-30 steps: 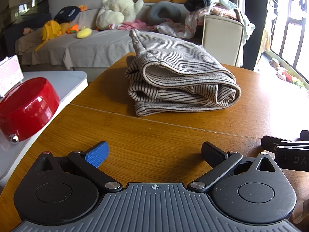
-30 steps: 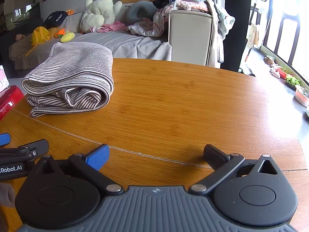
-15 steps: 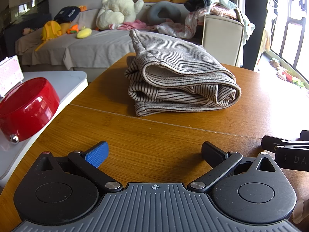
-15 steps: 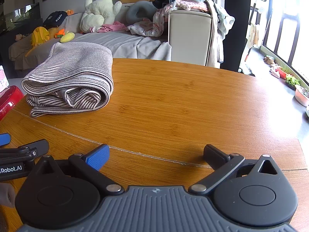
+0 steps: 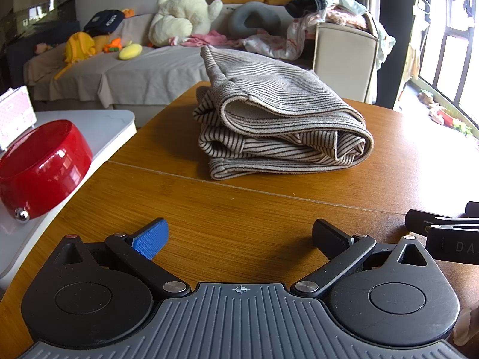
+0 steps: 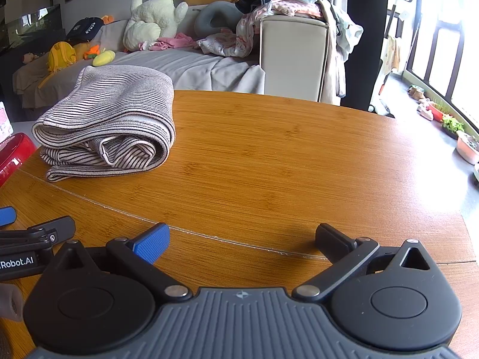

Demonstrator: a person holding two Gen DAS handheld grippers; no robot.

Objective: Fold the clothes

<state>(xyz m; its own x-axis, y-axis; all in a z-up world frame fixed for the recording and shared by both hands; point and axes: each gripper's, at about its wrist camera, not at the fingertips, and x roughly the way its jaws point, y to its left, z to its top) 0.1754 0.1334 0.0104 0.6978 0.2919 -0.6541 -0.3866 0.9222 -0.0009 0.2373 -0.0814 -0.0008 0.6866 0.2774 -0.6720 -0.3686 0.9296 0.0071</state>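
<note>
The striped garment [image 5: 278,122] lies folded into a thick bundle on the wooden table [image 5: 239,209], on the far side of the seam line that crosses the tabletop. Its layers are stacked, with a rolled fold at its right end in the left wrist view and loose edges facing the cameras. In the right wrist view the same garment [image 6: 110,128] sits toward the table's left side, well apart from both grippers.

The left gripper [image 5: 239,236] hovers low over the near part of the table, its 2 fingers spread wide with bare wood between them; it grips nothing. The right gripper [image 6: 242,239] stands just beside it, likewise spread wide and empty. Each gripper's finger ends show at the edge of the other's view.

A red bowl [image 5: 42,167] rests on a white side table [image 5: 104,125] to the left of the wooden table, with a pink case [image 5: 15,113] behind it. Beyond the table stands a sofa [image 5: 143,68] bearing a cream plush duck [image 5: 185,12], a grey neck pillow [image 5: 254,19] and a yellow backpack [image 5: 79,45]. A heap of clothes [image 6: 287,3] lies over the sofa's beige armrest [image 6: 293,56].
</note>
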